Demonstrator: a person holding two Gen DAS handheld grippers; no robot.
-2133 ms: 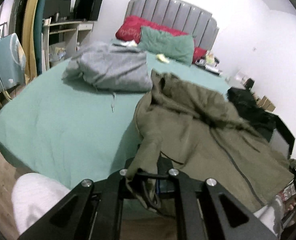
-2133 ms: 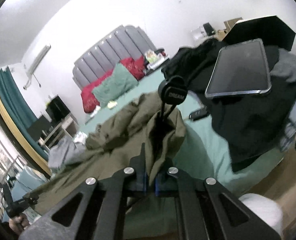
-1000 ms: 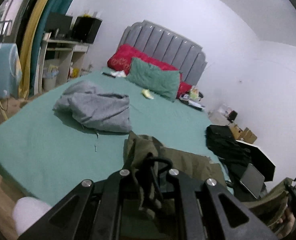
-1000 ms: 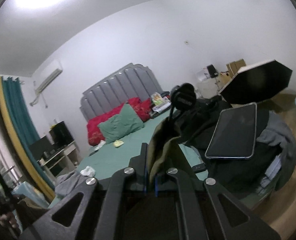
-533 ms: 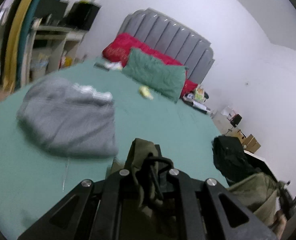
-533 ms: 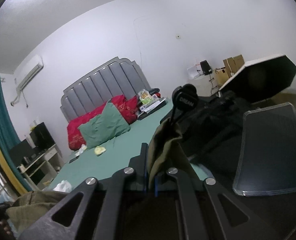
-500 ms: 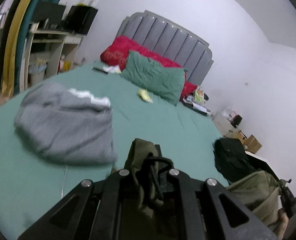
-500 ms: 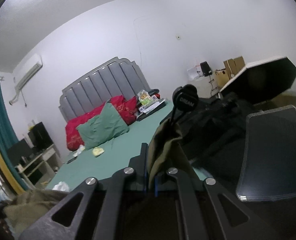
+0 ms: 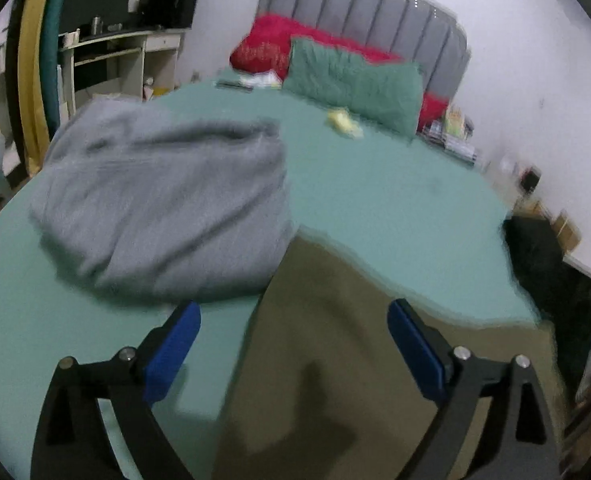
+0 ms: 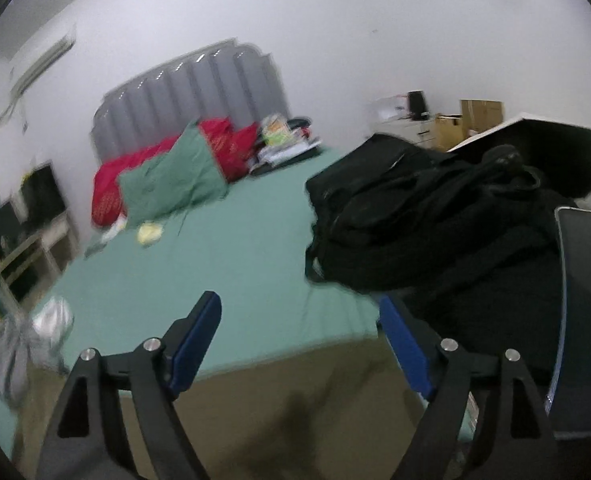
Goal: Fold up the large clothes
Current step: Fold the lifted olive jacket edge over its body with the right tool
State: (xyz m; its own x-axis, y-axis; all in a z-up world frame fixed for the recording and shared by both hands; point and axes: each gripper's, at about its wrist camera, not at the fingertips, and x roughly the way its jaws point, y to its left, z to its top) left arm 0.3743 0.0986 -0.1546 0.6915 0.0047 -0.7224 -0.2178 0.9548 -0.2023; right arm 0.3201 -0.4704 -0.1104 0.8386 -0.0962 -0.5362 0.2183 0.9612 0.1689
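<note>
The olive-green jacket (image 9: pixel 359 320) lies spread flat on the green bed (image 9: pixel 395 200), below and between the blue pads of my left gripper (image 9: pixel 293 322). That gripper is open and empty just above the cloth. The jacket also shows in the right wrist view (image 10: pixel 315 392), under my right gripper (image 10: pixel 299 316), which is open and empty too. Both views are blurred by motion.
A grey garment (image 9: pixel 167 196) lies crumpled on the bed left of the jacket. A black bag (image 10: pixel 407 216) and a tablet (image 10: pixel 587 320) sit at the bed's right side. Green and red pillows (image 9: pixel 351 76) lean on the grey headboard. A desk (image 9: pixel 115 56) stands far left.
Both grippers held the jacket raised, shut on its cloth. Now both have opened and let go, and the jacket lies flat on the bed beneath them.
</note>
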